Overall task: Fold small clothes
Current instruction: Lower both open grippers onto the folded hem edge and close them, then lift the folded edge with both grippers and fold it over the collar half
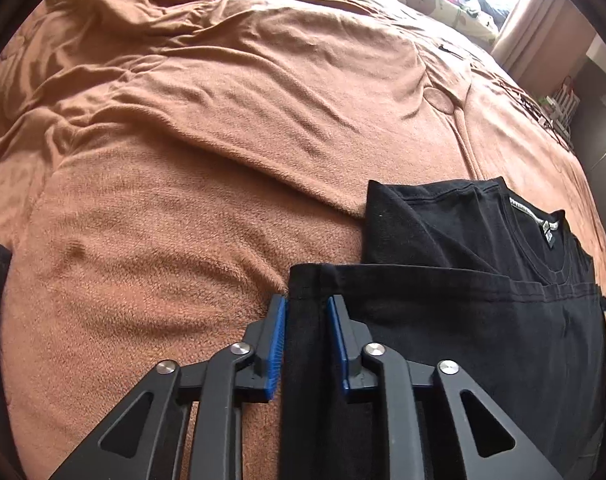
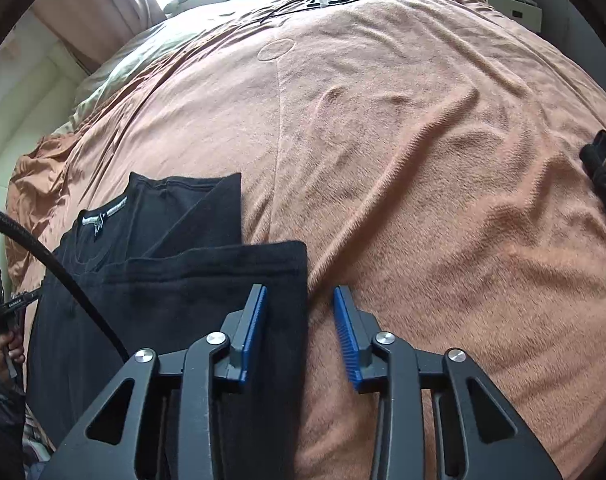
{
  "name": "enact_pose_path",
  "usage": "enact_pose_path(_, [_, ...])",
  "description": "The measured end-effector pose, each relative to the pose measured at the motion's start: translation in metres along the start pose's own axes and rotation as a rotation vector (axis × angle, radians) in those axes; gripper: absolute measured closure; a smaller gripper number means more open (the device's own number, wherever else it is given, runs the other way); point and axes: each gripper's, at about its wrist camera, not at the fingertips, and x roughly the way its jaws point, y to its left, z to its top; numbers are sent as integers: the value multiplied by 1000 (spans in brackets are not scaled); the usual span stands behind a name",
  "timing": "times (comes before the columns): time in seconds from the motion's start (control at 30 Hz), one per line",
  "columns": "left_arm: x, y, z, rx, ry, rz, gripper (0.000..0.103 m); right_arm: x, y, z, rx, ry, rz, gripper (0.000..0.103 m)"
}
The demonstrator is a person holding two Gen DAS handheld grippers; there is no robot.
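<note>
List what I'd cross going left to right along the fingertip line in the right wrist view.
Person's hand → black cable → black T-shirt → right gripper → orange blanket

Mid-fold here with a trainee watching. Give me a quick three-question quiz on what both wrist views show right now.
1. True or false: the black T-shirt lies on an orange-brown blanket.
2. Which part of the shirt shows beyond the folded-up hem: A) neckline with label, B) a zip, C) a hood?
3. Fill in: both grippers stand ____, straddling the shirt's side edges.

Key
1. True.
2. A: the neck label shows above the hem.
3. Open: the left gripper has cloth between its parted jaws, and the right gripper straddles the other edge with its jaws apart.
</note>
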Motion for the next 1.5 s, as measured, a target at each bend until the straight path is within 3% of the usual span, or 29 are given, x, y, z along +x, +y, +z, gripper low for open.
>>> enact_pose_path(0.17, [-2, -6, -1, 11, -6, 36, 88, 9, 12, 1, -61, 5, -19, 75])
enact_pose_path(0.23, [-4, -6, -1, -1, -13, 47, 93, 9, 11, 2, -62, 4, -53, 93])
enact_pose_path(0.27, [-5, -6, -2, -7, -17, 61, 100, 9, 7, 3, -35, 4, -66, 97])
enact_pose_path(0.33, [-8, -7, -2, -25, -25, 87, 100, 4, 6, 4, -7, 5, -58, 100])
enact_pose_path(0.47, [-20, -14, -3, -9, -59, 121, 100, -7, 21, 2, -62, -14, -121, 102])
enact_pose_path(1.07, [-93, -25, 9, 37, -208, 105, 101, -95, 56, -12, -119, -180, -166, 103])
enact_pose_path(1.5, [-84, -28, 50, 42, -225, 138, 101, -88, 73, 23, -135, -222, -205, 103])
